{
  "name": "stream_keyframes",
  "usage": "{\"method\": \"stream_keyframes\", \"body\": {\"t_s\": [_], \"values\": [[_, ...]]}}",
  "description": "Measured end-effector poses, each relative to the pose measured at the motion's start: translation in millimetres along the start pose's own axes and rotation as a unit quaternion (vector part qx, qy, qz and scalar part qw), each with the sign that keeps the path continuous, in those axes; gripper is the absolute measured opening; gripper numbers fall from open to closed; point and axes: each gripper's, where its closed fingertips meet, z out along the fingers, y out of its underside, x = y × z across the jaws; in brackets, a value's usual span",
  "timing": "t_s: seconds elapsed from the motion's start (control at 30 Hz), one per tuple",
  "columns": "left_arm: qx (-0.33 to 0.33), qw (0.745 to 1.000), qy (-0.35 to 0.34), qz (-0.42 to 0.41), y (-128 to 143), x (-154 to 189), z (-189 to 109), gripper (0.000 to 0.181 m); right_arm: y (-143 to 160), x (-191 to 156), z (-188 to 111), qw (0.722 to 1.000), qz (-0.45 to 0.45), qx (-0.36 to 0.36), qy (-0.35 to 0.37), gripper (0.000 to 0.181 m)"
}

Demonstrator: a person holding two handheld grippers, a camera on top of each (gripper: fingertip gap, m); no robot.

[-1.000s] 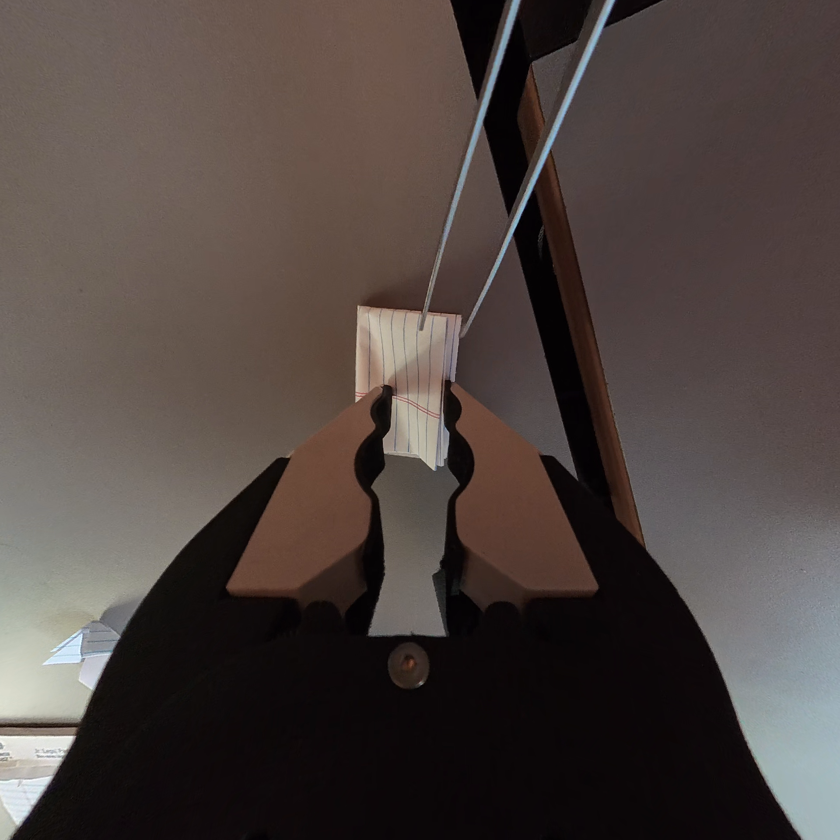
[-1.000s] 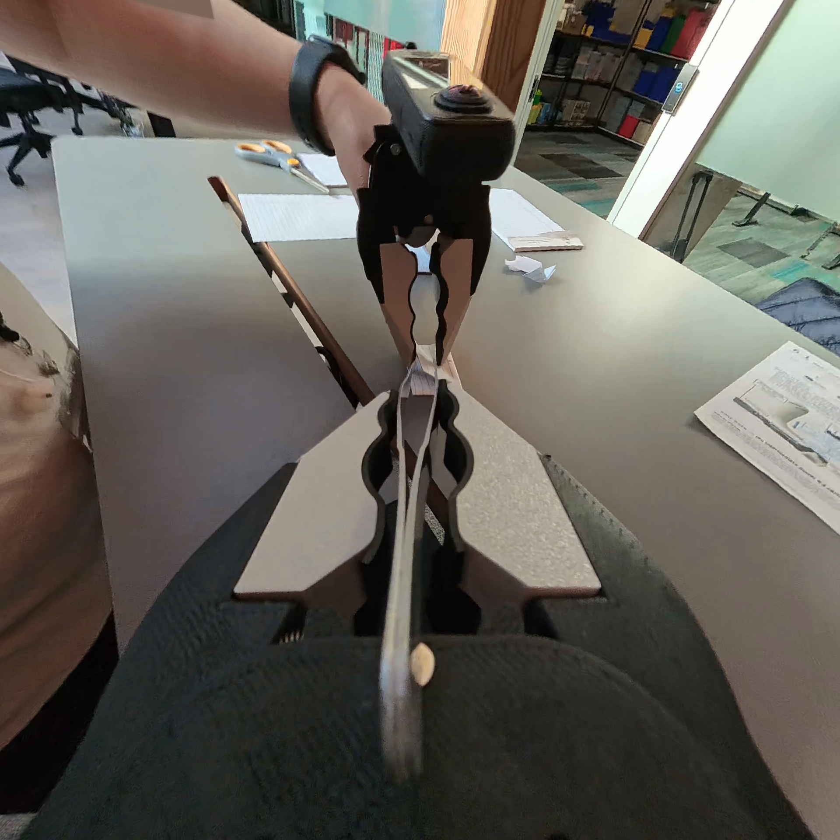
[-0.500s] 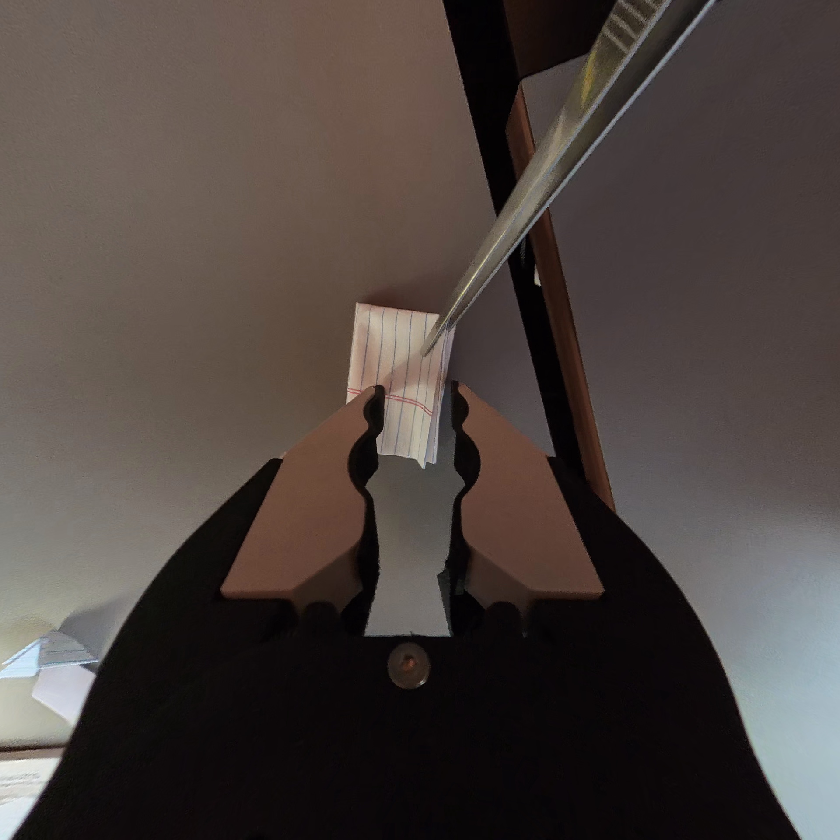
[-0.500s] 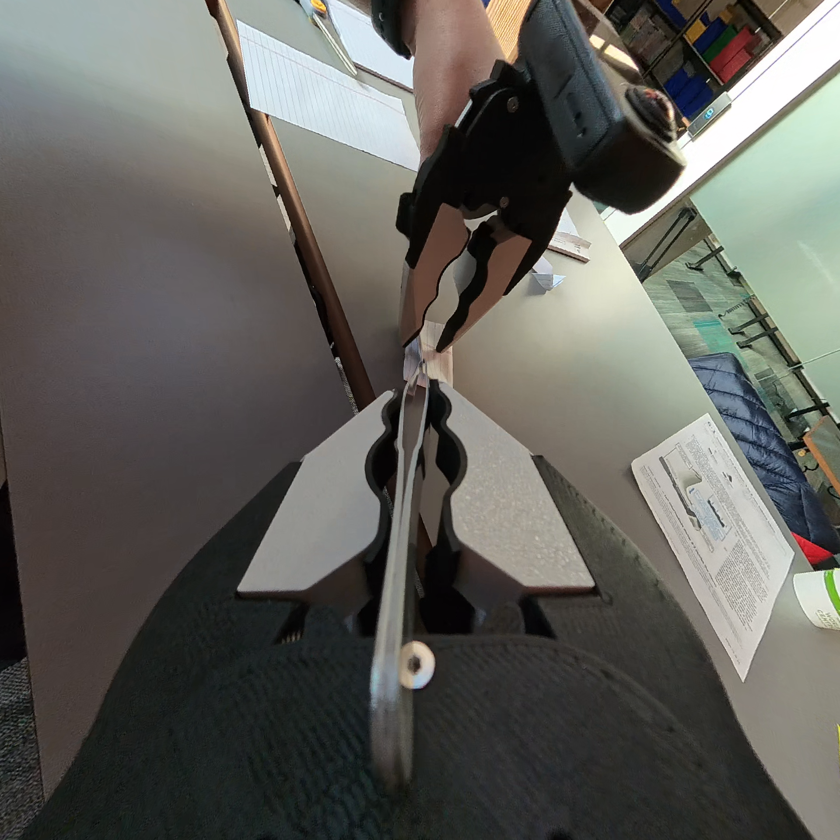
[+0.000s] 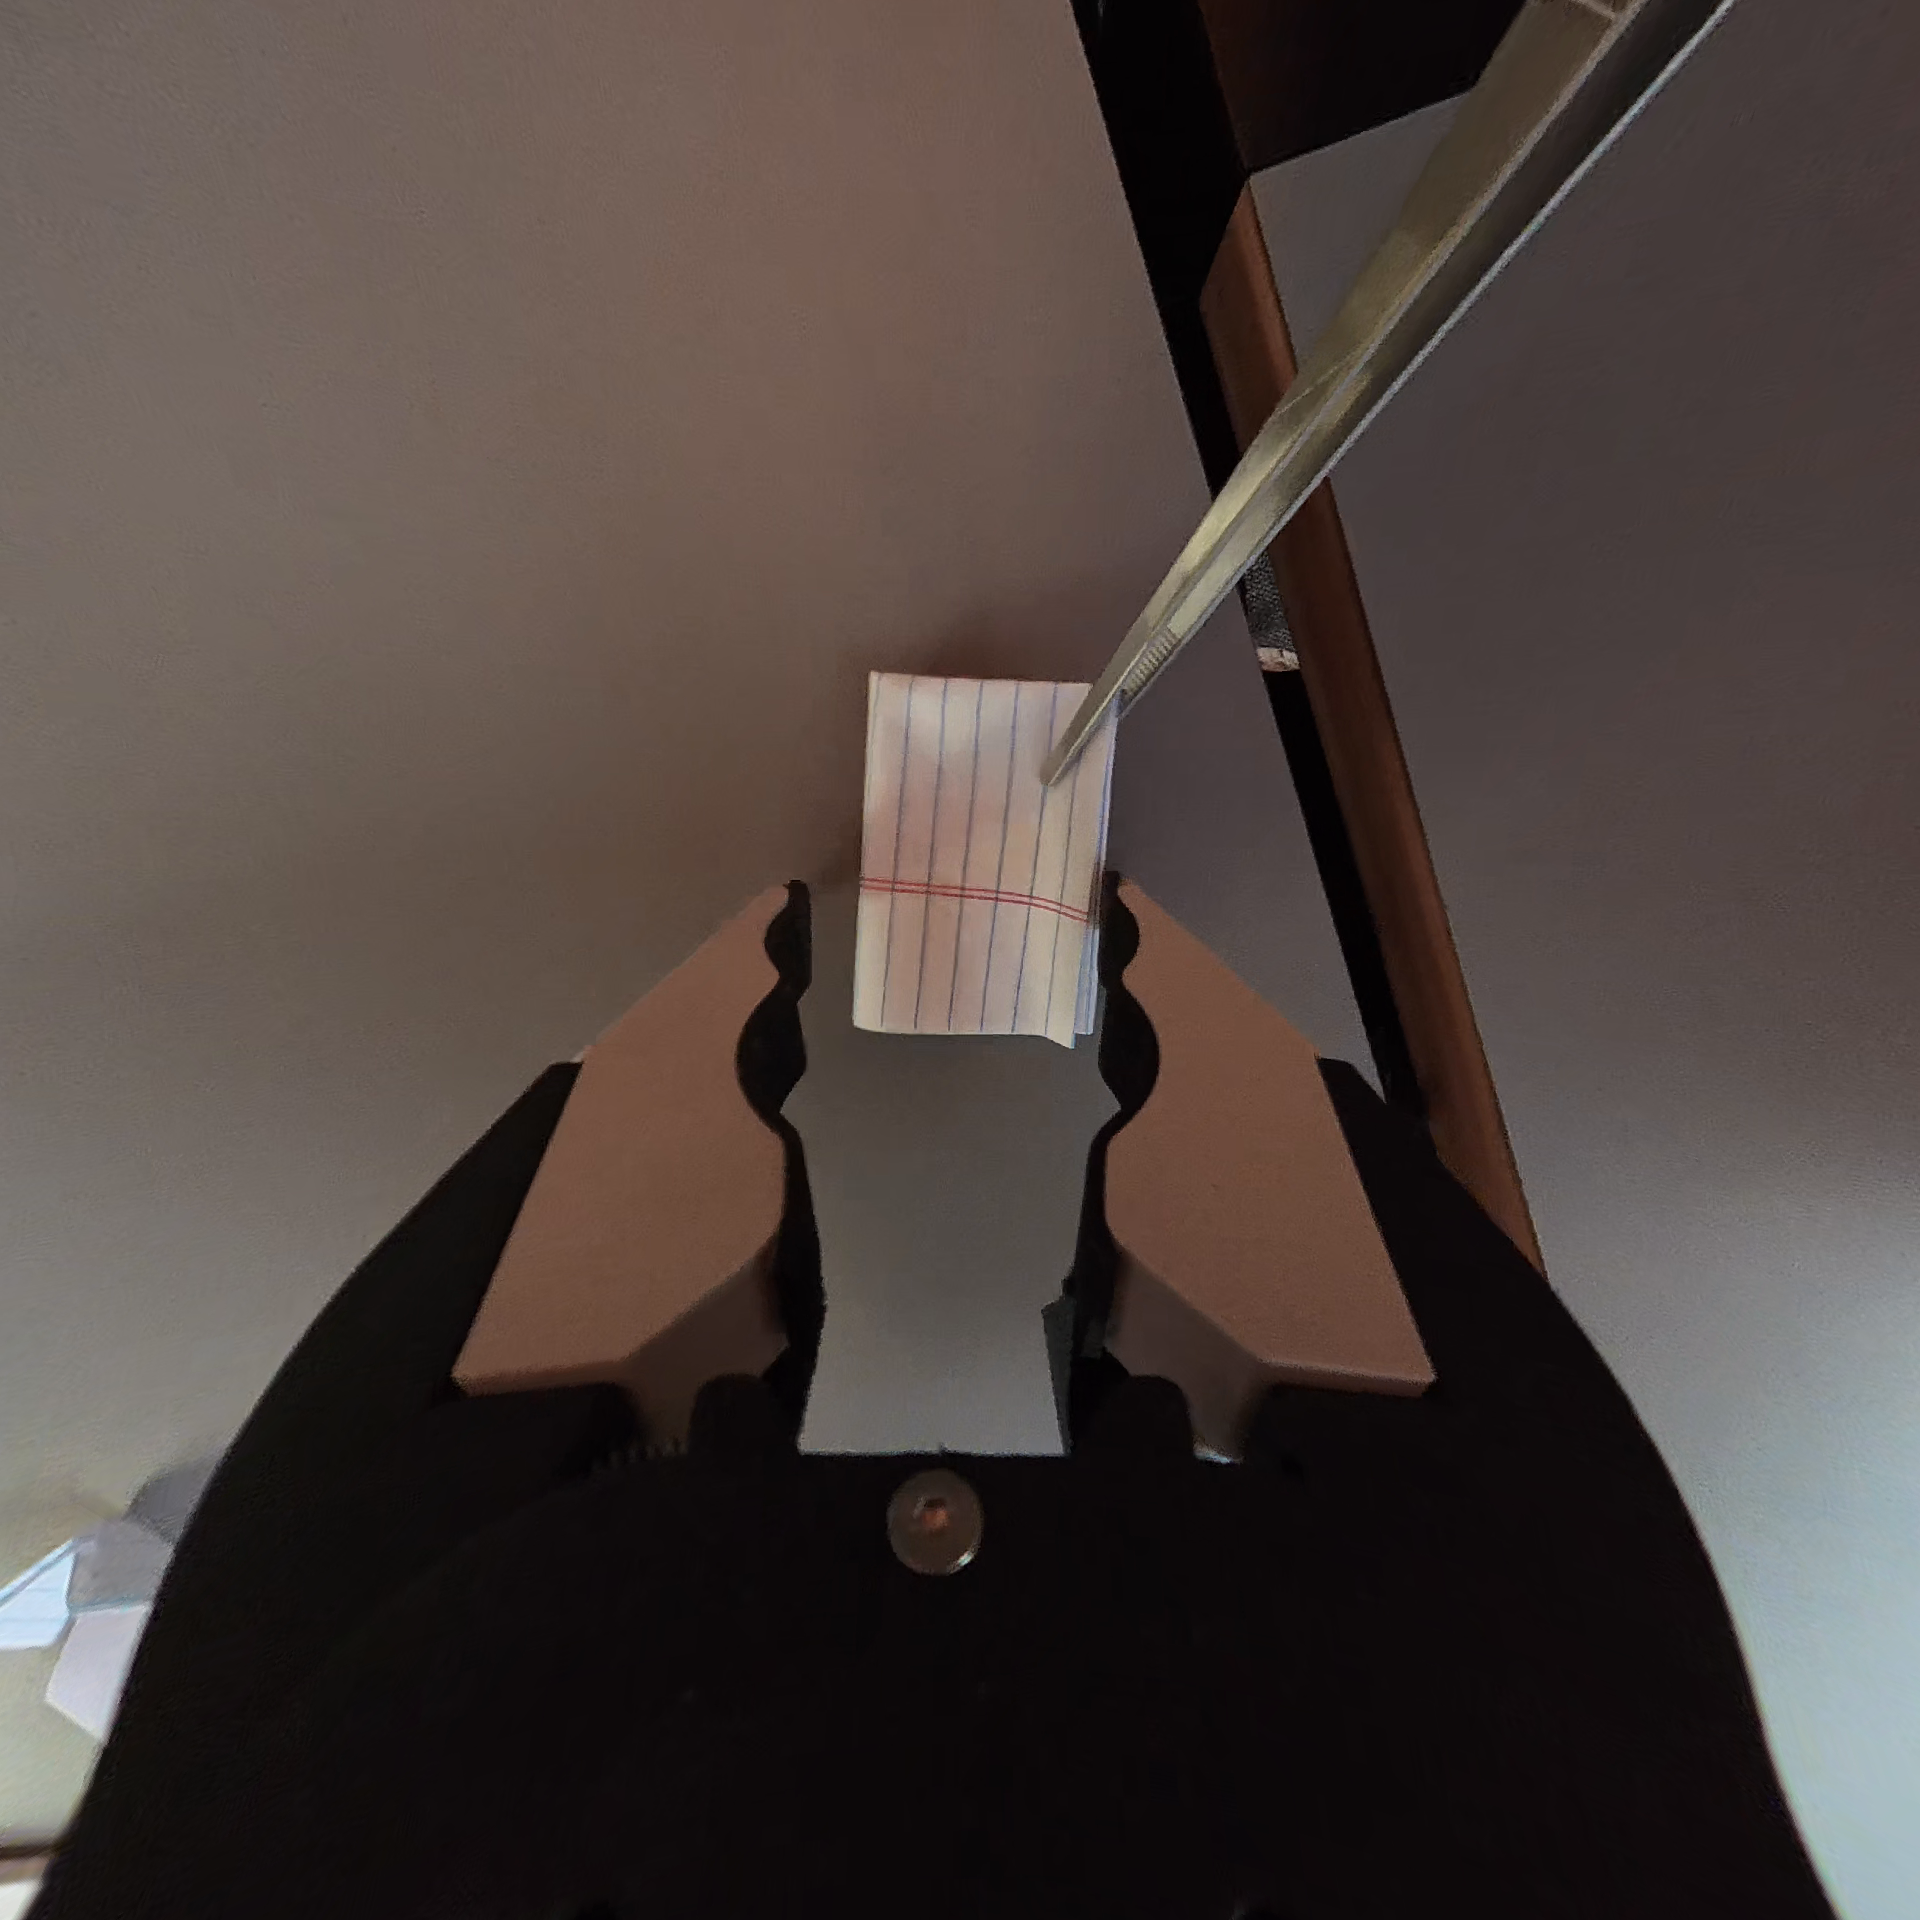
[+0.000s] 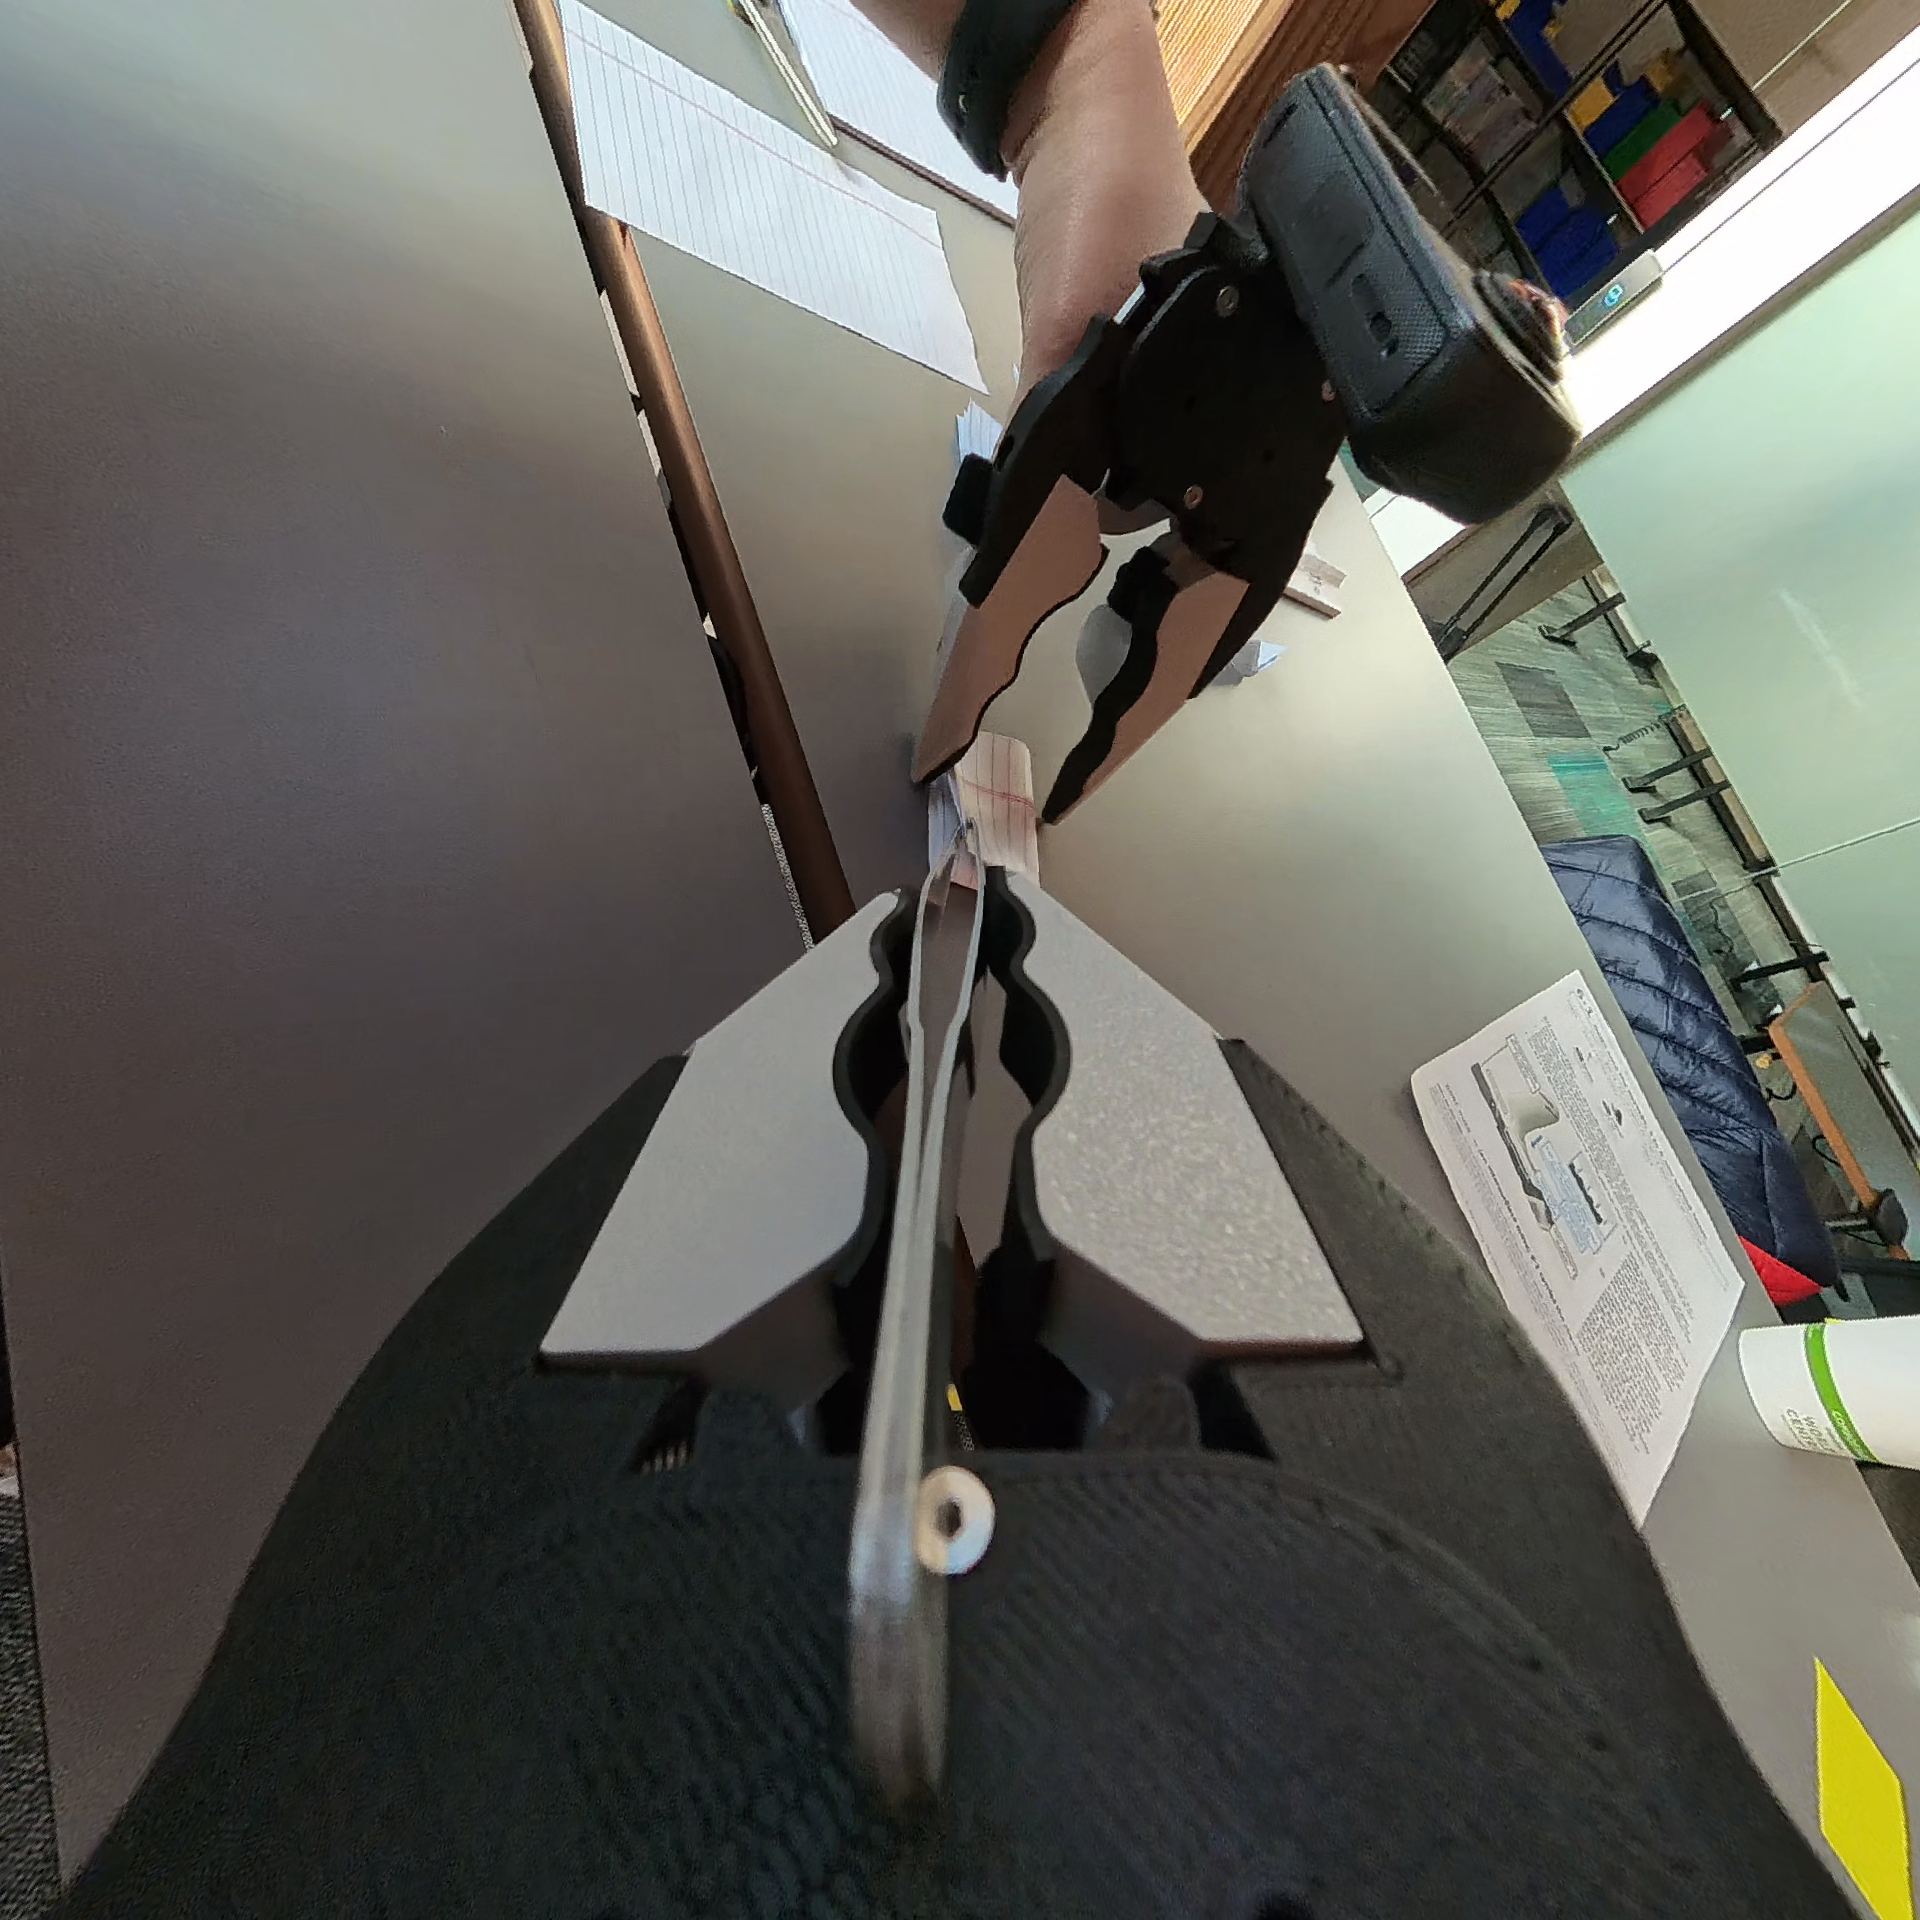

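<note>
The left gripper [image 5: 951,904] has opened in the last second: before, its two fingers were pressed on the sides of the folded paper [image 5: 977,862], and now they stand apart, with a clear gap on the left side, while the right finger is very near the paper's edge or just touching it; which one I cannot tell. So the paper is no longer held by this gripper and lies flat on the grey table [image 5: 416,520], between the two open fingertips. The tweezers [image 5: 1299,416] have also moved, from the top middle of the paper to its top right corner, where their closed tips now press or pinch; I cannot tell if they grip a layer. The right gripper [image 6: 951,914] is closed on the tweezers [image 6: 925,1143] and holds them along its fingers. The paper lies close to the dark seam with the brown strip [image 5: 1351,675] that crosses the table, far from the table's edges. Near the table's left edge lies some crumpled paper [image 5: 62,1621].
</note>
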Motion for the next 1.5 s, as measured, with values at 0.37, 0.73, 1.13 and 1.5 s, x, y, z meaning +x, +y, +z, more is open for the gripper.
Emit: {"method": "stream_keyframes", "body": {"t_s": [0.37,0.73,1.13,1.5], "values": [[0.001,1.000,0.023,0.009,-1,-1,0,0.040,5,4,1,1.000,0.016,0.005,0.002,0.012],[-0.002,1.000,0.012,0.025,0,0,1,0.039,14,6,3,0.998,0.056,0.002,-0.015,0.012],[0.049,0.990,0.095,-0.096,-6,-4,-5,0.042,10,2,4,0.999,0.017,-0.014,-0.030,0.012],[-0.004,0.999,-0.041,-0.005,-1,-8,-1,0.045,11,3,5,0.999,0.022,-0.011,-0.025,0.013]]}}
